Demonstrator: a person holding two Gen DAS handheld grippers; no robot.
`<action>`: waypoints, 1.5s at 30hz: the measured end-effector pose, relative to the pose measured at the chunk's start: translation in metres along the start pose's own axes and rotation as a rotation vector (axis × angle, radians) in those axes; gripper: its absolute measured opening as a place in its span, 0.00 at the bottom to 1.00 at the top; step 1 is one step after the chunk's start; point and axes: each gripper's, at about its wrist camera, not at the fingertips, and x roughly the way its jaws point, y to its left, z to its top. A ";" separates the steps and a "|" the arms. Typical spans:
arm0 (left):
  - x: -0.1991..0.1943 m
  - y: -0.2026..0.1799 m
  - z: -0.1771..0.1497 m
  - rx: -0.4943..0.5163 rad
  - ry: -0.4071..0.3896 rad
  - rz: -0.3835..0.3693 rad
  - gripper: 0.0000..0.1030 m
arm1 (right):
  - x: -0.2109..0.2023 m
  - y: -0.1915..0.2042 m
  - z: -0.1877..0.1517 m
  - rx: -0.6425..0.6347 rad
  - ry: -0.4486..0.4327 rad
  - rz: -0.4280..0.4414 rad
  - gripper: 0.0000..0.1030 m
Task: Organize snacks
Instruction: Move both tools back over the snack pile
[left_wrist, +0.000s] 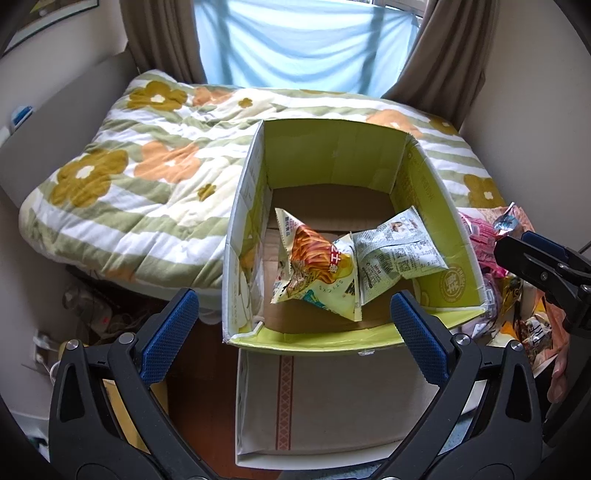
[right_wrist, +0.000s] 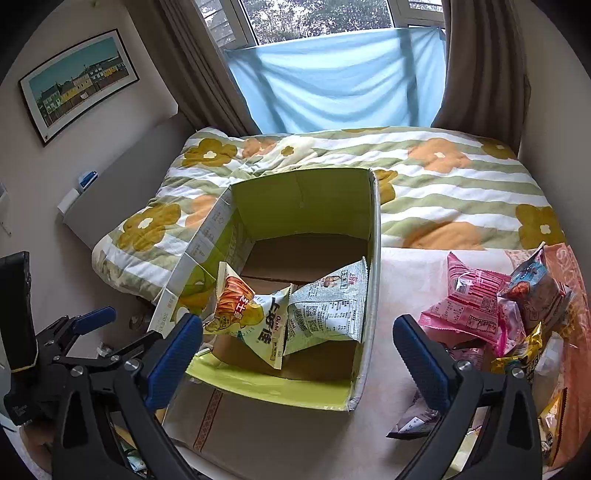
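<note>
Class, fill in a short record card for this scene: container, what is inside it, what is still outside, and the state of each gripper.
container: open cardboard box, green inside
inside: two snack bags, an orange-and-yellow bag and a pale green bag, touching
outside: pile of snack bags right of the box
left gripper: open, empty
right gripper: open, empty
</note>
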 end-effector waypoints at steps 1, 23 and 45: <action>-0.002 0.000 0.000 0.001 -0.004 -0.006 1.00 | -0.003 0.001 0.001 0.000 -0.004 -0.005 1.00; -0.039 -0.133 -0.022 0.053 -0.031 -0.134 1.00 | -0.133 -0.100 -0.016 0.032 -0.119 -0.105 1.00; 0.005 -0.285 -0.127 -0.070 0.134 -0.189 1.00 | -0.169 -0.257 -0.112 0.127 0.054 -0.040 1.00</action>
